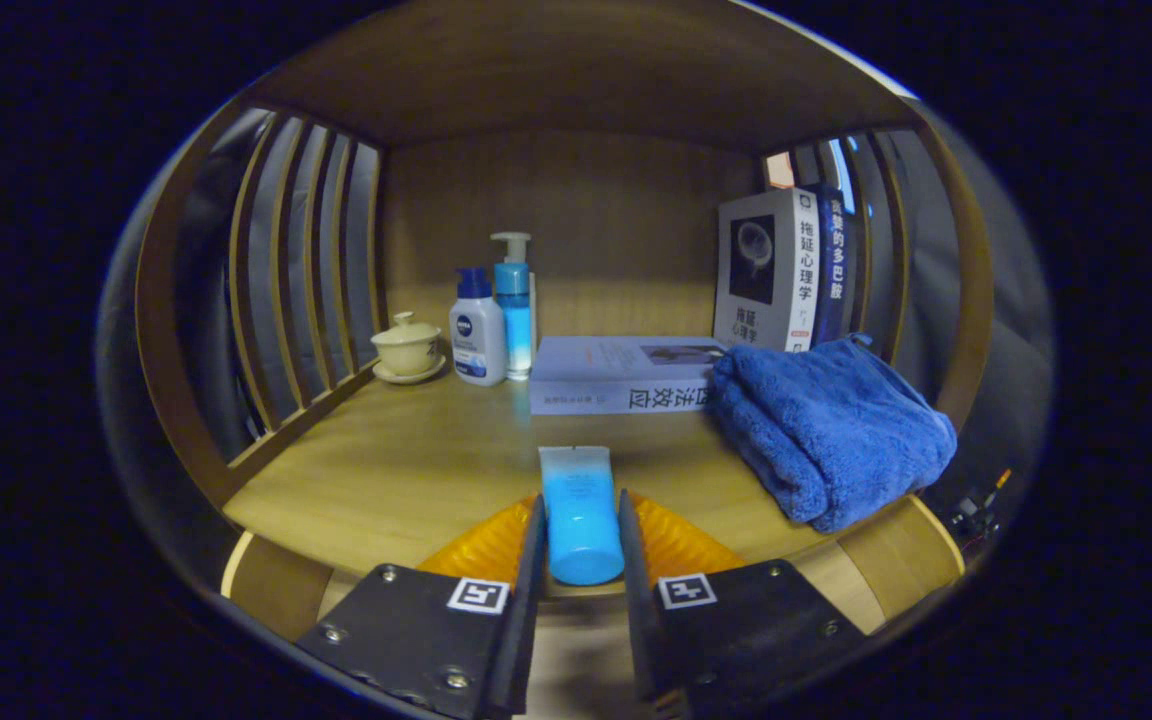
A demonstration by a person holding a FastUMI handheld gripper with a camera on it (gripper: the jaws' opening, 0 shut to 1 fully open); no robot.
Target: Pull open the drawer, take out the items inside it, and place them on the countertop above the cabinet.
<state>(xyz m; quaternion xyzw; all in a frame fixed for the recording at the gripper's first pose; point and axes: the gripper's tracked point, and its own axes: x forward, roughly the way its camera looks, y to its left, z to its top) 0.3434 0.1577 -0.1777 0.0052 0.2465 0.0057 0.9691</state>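
The gripper (581,530) has its jaws pressed against both sides of a blue tube (579,512), which stands cap-down between them with its flat crimped end pointing to 12 o'clock. Directly under the tube sits an orange ridged dish (676,545), at the near edge of the wooden table (406,470). At 2 o'clock from the tube lies a folded blue towel (826,430), touching a flat book (621,375) at 12 o'clock. Behind the towel, two upright books (771,270) lean against the slatted side (their spines face forward). At 11 o'clock stand a white bottle (477,328) and a blue pump bottle (512,305), just beside each other, with a lidded cream cup (407,345) on its saucer further round toward 10 o'clock.
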